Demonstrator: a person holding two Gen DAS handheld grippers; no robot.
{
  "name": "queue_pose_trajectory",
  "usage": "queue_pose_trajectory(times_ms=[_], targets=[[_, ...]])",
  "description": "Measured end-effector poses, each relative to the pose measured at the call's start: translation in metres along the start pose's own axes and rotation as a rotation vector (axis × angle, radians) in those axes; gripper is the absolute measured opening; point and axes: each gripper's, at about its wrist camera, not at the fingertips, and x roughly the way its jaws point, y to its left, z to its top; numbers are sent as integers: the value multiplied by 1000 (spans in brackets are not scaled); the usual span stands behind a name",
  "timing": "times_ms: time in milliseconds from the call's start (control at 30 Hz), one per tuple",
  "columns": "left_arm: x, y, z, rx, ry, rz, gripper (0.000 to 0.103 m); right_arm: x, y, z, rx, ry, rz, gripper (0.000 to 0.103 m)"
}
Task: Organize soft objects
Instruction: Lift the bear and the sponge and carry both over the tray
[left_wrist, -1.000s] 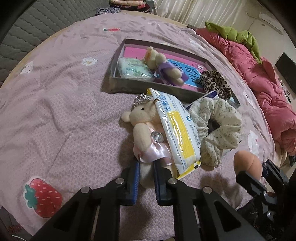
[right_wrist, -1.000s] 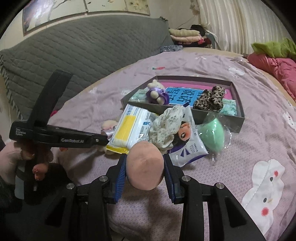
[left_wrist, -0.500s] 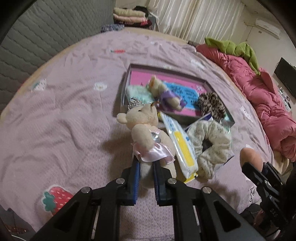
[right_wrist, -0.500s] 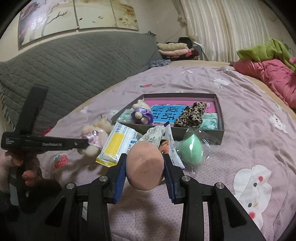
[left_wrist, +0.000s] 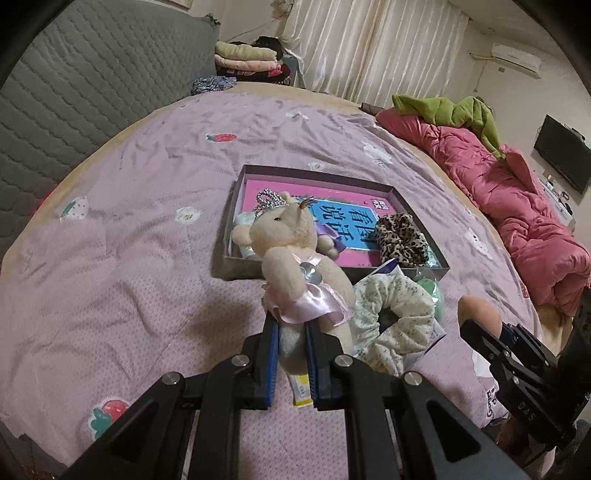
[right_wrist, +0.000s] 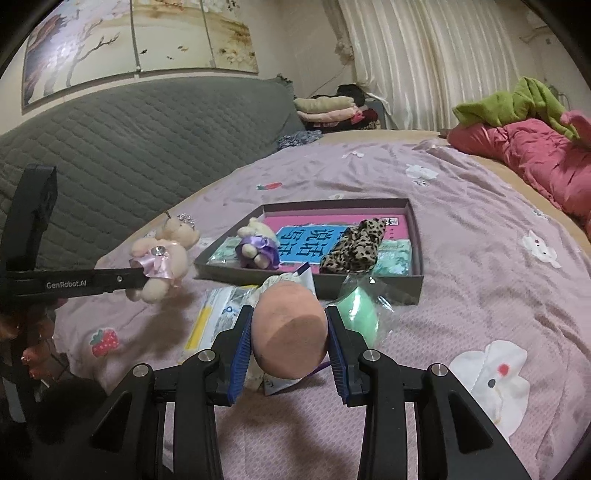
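Your left gripper (left_wrist: 290, 347) pinches the bear (left_wrist: 295, 266) by a leg, lifted clear. Your right gripper (right_wrist: 290, 343) clamps the sponge (right_wrist: 290, 328); the box (right_wrist: 415, 236), at twelve o'clock, likely takes both.

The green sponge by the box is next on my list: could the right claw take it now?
Probably not: the right claw is shut on the peach sponge. The green sponge lies close ahead, unobstructed.

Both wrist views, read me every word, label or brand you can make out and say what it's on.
"GenRobot.AI": white print on the left gripper arm.
"看图说话": large characters on the blue and pink book in the box.
"DAS": partial print on the right gripper.
Wipes pack print: too blurred to read.
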Motion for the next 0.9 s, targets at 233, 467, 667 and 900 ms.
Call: queue_pose_trajectory(times_ms=[233, 467, 667, 900], targets=[[4, -10, 2, 25, -12, -7, 13, 4, 0, 4, -18, -17, -25, 39], [10, -16, 9, 32, -21, -22, 14, 8, -4, 9, -11, -32, -46, 39], [16, -26, 16, 46, -34, -37, 13, 11, -11, 12, 4, -40, -63, 39], [27, -37, 26, 55, -38, -59, 14, 10, -24, 15, 38, -62, -97, 39]])
